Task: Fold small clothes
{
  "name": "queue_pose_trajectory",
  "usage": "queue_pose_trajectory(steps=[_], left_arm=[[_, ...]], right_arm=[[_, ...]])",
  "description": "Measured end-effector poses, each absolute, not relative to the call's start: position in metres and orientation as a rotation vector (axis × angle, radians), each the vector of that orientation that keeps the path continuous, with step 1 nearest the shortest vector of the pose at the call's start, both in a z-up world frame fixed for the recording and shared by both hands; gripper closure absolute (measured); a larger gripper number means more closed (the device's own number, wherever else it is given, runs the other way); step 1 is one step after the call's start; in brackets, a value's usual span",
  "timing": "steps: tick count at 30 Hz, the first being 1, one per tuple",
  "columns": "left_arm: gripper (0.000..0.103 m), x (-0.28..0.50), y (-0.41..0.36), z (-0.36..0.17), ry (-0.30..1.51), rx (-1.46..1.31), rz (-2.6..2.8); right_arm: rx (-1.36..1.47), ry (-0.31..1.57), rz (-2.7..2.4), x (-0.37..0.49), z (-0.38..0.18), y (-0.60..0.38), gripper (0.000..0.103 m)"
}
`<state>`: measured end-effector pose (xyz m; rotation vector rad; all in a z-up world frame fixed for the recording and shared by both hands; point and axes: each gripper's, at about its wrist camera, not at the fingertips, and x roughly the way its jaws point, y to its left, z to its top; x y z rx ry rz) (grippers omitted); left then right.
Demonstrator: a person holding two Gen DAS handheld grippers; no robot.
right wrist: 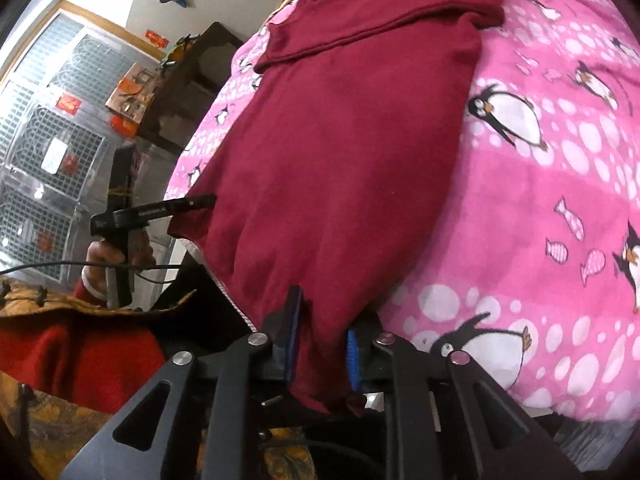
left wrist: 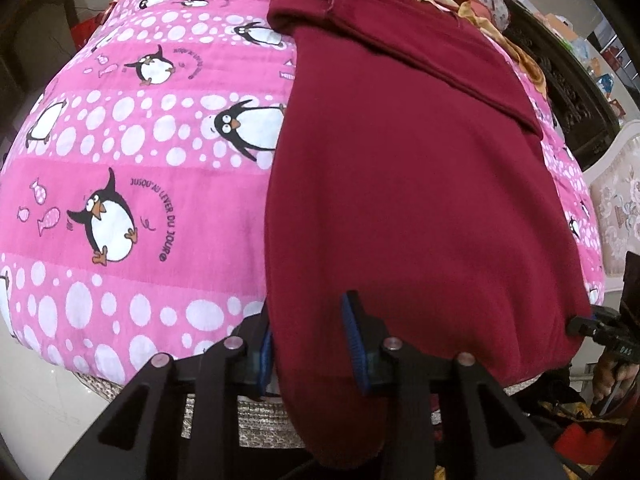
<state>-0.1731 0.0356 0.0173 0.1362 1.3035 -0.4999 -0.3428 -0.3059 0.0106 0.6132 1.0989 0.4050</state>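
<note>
1. The left gripper (left wrist: 310,338) pinches the maroon garment's (left wrist: 400,184) hem at the bed's near edge.
2. The right gripper (right wrist: 322,344) pinches the same hem.
3. The pink penguin bedspread (left wrist: 160,168) reads "JUSQU'AU LEVER DU JOUR".

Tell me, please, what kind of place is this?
Probably a bedroom in a home. A maroon garment lies on a bed with a pink penguin-print quilt, a padded floral headboard stands beside it, and a dark wooden cabinet stands by a grilled window.
</note>
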Motion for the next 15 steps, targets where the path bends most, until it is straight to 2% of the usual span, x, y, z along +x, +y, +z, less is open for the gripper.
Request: queue_pose_trajectory(steps=[8,15], left_arm=[[0.093,-0.163,0.033,0.032,1.277,0.118,-0.493],[0.095,-0.144,0.037,0.056,1.187,0.053,-0.464]], right_arm=[[0.692,1.002,0.449,-0.334,0.029,-0.318,0.08],[0.691,0.928,0.41,-0.321,0.042,-0.333,0.08]])
